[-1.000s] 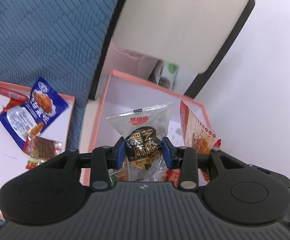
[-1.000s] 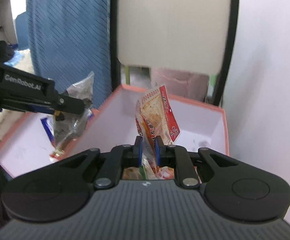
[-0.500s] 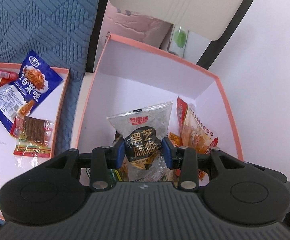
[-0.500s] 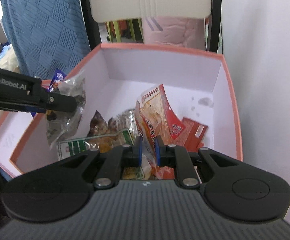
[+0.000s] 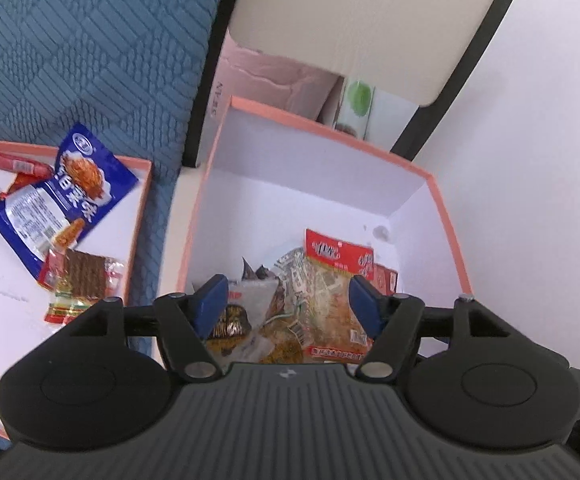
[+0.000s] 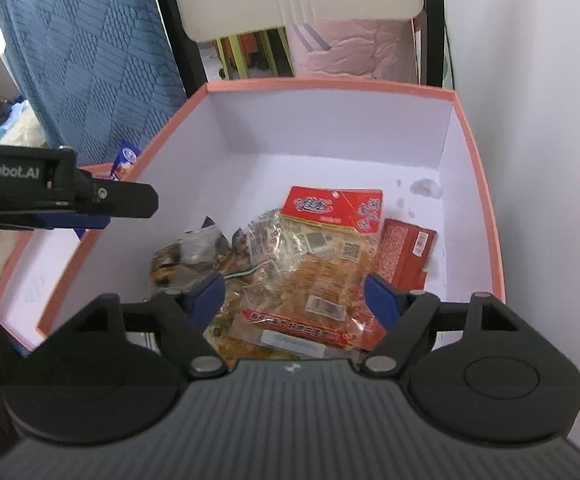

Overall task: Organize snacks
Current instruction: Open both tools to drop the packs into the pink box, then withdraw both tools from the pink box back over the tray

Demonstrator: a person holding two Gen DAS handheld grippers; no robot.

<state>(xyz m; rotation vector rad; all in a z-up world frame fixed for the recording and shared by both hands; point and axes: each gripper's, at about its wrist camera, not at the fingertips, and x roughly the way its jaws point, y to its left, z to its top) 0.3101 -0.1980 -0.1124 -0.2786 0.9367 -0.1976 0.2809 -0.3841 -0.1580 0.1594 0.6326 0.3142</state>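
Snacks: most of the pile is sitting loose on the floor of the deep box, the rest is over in the shallow lid to the left.

Right gripper: jaws spreading apart right now, blue pads wide. The packets seen between them lie down on the box floor, not pinched, so it's got nothing.

Left gripper: same deal, jaws opening, pads clear of everything. In the right wrist view it hangs over the box's left wall with empty jaws.

Orange packet: the big clear one with the red header, lying flat on top of the heap, just in front of the right gripper.

Dark packet: crumpled clear wrapper with dark stuff inside, at the left of the heap, touching the orange one.

Red packet: small flat one at the right of the heap, near the box's right wall.

Deep box: pink rim, white inside, back half of the floor bare, so plenty of room imo.

Shallow lid: beside the box on the left. Holds a blue packet, a brown strip snack and a red sausage stick at its far edge.

Done so far: I'd say a good chunk, several packets are boxed.

Left to do: looks like those three in the lid, assuming everything goes in the box. Can't tell if anything else is off camera.
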